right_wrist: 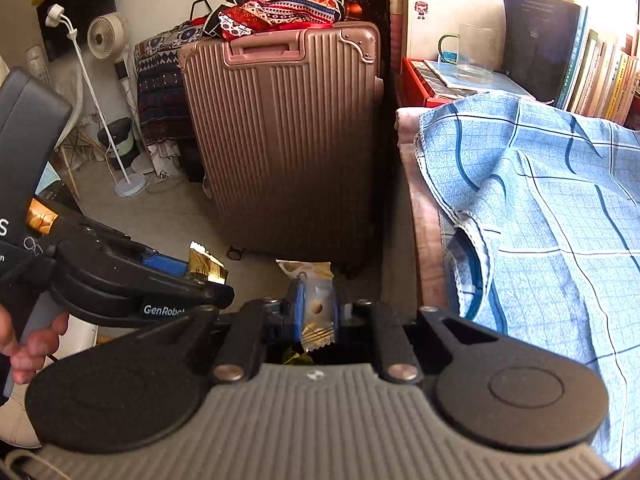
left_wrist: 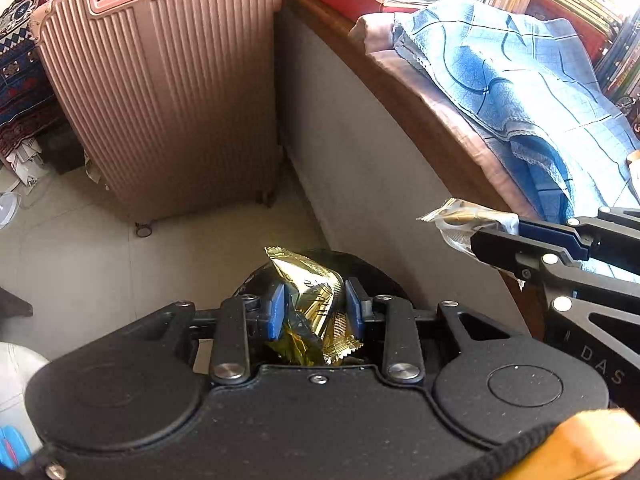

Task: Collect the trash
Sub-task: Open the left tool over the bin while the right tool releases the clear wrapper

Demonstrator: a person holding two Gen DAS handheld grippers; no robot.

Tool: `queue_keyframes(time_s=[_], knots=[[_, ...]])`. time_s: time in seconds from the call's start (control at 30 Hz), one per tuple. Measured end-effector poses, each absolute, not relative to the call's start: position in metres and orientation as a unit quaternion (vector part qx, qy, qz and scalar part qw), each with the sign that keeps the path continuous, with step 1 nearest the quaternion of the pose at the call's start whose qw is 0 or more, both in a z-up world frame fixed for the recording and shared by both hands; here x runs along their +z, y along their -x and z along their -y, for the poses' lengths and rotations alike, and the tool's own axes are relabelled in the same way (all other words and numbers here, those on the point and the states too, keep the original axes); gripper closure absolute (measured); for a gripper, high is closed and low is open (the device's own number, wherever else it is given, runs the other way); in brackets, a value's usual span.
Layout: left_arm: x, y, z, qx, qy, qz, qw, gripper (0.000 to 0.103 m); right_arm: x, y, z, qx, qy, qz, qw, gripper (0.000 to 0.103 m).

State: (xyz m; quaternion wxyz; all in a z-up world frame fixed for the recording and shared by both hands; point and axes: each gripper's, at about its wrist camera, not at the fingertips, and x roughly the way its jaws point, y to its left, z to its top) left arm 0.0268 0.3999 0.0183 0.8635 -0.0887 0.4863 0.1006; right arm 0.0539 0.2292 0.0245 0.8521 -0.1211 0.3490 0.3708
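A crumpled gold foil wrapper (left_wrist: 308, 276) sits between the blue pads of my left gripper (left_wrist: 316, 304), which is shut on it. Right under it lies a dark round bin (left_wrist: 376, 276) with a black liner, mostly hidden by the wrapper. My right gripper (right_wrist: 318, 306) is shut on a pale snack wrapper (right_wrist: 310, 270) with a round brown piece inside. From the left wrist view the right gripper (left_wrist: 478, 240) comes in from the right, holding the pale wrapper (left_wrist: 456, 216) above and right of the bin. The left gripper (right_wrist: 216, 284) with the gold wrapper (right_wrist: 204, 266) shows at the left of the right wrist view.
A ribbed pink suitcase (left_wrist: 160, 92) stands on the tiled floor (left_wrist: 80, 248) behind the bin. A ledge with a blue checked cloth (right_wrist: 540, 200) runs along the right, with books (right_wrist: 600, 76) behind it. A white standing fan (right_wrist: 106, 36) and patterned fabrics are at the far left.
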Motion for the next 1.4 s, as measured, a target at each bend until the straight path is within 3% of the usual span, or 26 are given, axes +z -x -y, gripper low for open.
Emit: queue_keyframes(time_s=[0.07, 0.13, 0.17, 0.53, 0.63, 0.7, 0.73, 1.1, 1.23, 1.3, 1.4], knots=[[0.018, -0.031, -0.401, 0.102, 0.086, -0.482, 0.866, 0.068, 0.024, -0.055, -0.230, 0.367, 0.121, -0.352, 0.852, 0.084], [0.019, -0.035, -0.402, 0.107, 0.083, -0.479, 0.867, 0.042, 0.023, -0.056, -0.230, 0.364, 0.122, -0.356, 0.852, 0.084], [0.020, -0.037, -0.403, 0.110, 0.081, -0.478, 0.868, 0.038, 0.022, -0.058, -0.230, 0.363, 0.123, -0.358, 0.851, 0.084], [0.016, -0.040, -0.420, 0.128, 0.089, -0.487, 0.859, 0.036, 0.016, -0.067, -0.243, 0.373, 0.132, -0.366, 0.842, 0.084], [0.015, -0.036, -0.424, 0.133, 0.092, -0.490, 0.857, 0.036, 0.015, -0.067, -0.248, 0.375, 0.138, -0.368, 0.840, 0.061], [0.015, -0.034, -0.428, 0.136, 0.096, -0.489, 0.856, 0.036, 0.015, -0.067, -0.251, 0.377, 0.140, -0.370, 0.838, 0.027], [0.015, -0.033, -0.429, 0.137, 0.097, -0.489, 0.856, 0.036, 0.015, -0.067, -0.251, 0.375, 0.140, -0.367, 0.840, 0.021], [0.020, -0.036, -0.436, 0.153, 0.092, -0.480, 0.859, 0.036, 0.017, -0.066, -0.252, 0.380, 0.154, -0.355, 0.840, 0.017], [0.027, -0.039, -0.434, 0.156, 0.091, -0.466, 0.866, 0.026, 0.021, -0.065, -0.248, 0.379, 0.164, -0.333, 0.848, 0.012], [0.033, -0.040, -0.431, 0.153, 0.084, -0.451, 0.875, 0.022, 0.026, -0.064, -0.243, 0.375, 0.155, -0.313, 0.859, 0.000], [0.040, -0.048, -0.425, 0.160, 0.069, -0.437, 0.883, 0.015, 0.035, -0.064, -0.234, 0.359, 0.146, -0.282, 0.878, 0.000]])
